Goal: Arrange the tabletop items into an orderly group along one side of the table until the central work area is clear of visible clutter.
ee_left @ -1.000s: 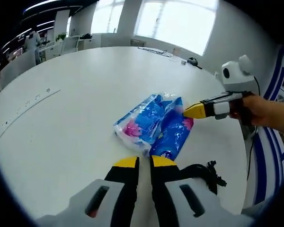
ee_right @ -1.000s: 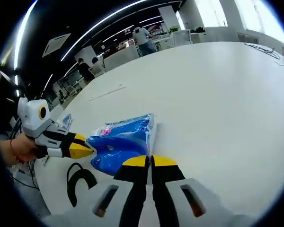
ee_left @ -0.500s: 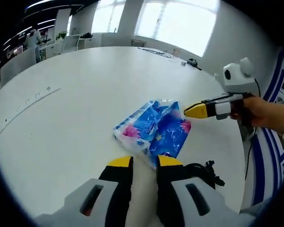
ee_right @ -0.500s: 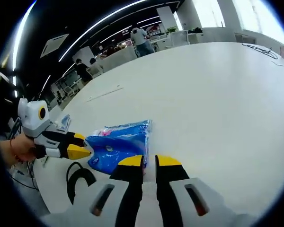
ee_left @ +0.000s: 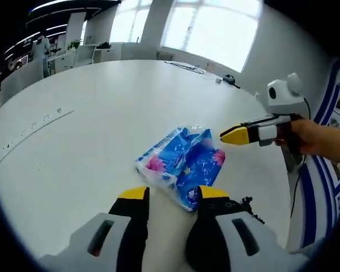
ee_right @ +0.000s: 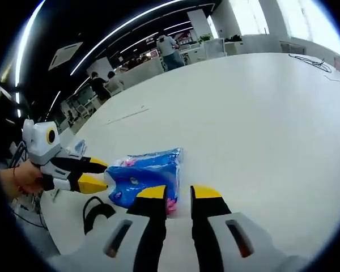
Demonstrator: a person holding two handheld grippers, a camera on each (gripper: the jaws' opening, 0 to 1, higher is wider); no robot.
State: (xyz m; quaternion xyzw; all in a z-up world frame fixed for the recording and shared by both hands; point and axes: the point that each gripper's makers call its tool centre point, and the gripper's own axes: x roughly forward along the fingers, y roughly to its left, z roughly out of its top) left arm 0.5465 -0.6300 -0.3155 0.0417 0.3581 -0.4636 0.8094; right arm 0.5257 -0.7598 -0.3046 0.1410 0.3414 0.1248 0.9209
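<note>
**Flanking the blue packet at the table's edge**

Spreading wide in the left gripper view, the left gripper has its two yellow-tipped jaws parted, one on either side of the near end of the blue packet; bare tabletop shows between them and they grip nothing. The packet's near corner lies just between the tips, and contact with either jaw cannot be made out. In the right gripper view, that same gripper comes in from the left, held by a hand, its jaws visibly apart, with the tips at the packet's left end.

The right gripper also stands open, with a narrower gap between its yellow tips. Its left tip overlaps the packet's near edge in that view; the right tip sits over bare table. Nothing is clamped. In the left gripper view, the right gripper enters from the right, held in a hand, and its yellow tip lies just beside the packet's far right corner, though whether it touches cannot be told.

The packet is a soft plastic wrapper, blue with pink and white print, lying flat and crumpled on the white table, near the edge closest to the person and well away from the middle. A black looped strap lies on the table just beside the packet, at the edge. Some dark cables rest at the far side of the table near the windows. Beyond the table, people stand among desks in an office.
</note>
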